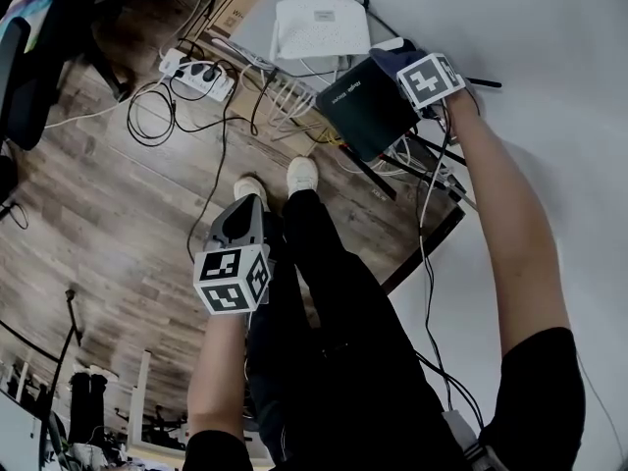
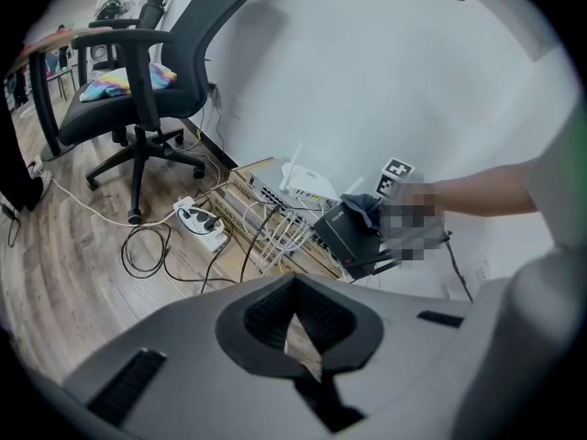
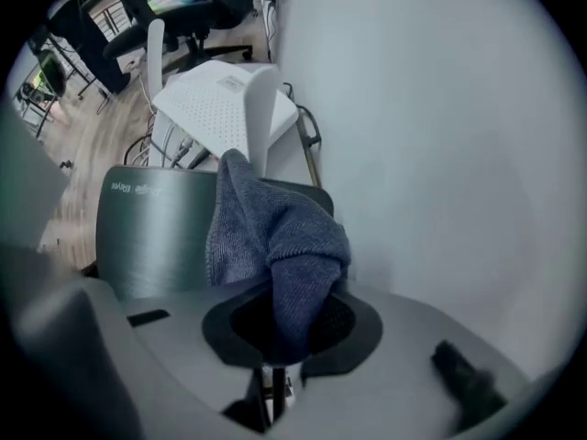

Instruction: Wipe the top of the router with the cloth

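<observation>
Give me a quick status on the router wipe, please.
Right gripper shut on cloth, draped on dark router top. Left gripper empty, held away. White router antenna stands just beyond the cloth.

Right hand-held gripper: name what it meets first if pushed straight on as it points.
Probably the black router: the cloth clamped in the right hand-held gripper seems to lie against its top. Past that, the white router's antenna stands in line, though depth is unclear.

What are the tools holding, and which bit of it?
The right tool pinches a bunched fold of the blue-grey fuzzy cloth. The left tool holds nothing.
</observation>
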The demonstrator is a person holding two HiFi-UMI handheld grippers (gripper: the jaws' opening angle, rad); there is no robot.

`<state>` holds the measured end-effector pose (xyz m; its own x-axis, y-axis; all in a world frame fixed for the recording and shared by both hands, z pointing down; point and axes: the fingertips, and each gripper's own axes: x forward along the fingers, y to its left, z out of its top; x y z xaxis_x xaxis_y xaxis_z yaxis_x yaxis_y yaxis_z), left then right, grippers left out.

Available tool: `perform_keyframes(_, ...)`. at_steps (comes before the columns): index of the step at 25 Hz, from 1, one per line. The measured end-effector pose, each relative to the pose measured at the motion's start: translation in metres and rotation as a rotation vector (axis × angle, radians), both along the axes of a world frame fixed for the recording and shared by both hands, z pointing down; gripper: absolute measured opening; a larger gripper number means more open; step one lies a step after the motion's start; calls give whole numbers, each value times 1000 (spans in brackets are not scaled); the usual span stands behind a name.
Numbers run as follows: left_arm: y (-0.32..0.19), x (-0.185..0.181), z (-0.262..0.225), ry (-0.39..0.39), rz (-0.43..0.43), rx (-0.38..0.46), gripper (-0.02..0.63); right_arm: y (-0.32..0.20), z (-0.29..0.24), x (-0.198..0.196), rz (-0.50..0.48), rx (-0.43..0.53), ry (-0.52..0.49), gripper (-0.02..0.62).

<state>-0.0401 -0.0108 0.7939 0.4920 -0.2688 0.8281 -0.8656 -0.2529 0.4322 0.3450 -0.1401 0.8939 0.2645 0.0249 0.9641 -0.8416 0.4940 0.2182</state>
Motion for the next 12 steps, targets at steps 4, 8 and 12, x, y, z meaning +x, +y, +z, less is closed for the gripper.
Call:
perform_keyframes(4, 0, 1, -1, 12, -6, 4, 5, 25, -2, -9, -46, -103, -16, 58)
perform_keyframes(8, 1, 0, 0, 18, 6, 9, 5, 51, 9, -52, -34, -100, -209, 58)
perform_keyframes(12, 0, 1, -2, 20, 5, 13, 5, 73, -2, -108, -112, -198, -325, 58)
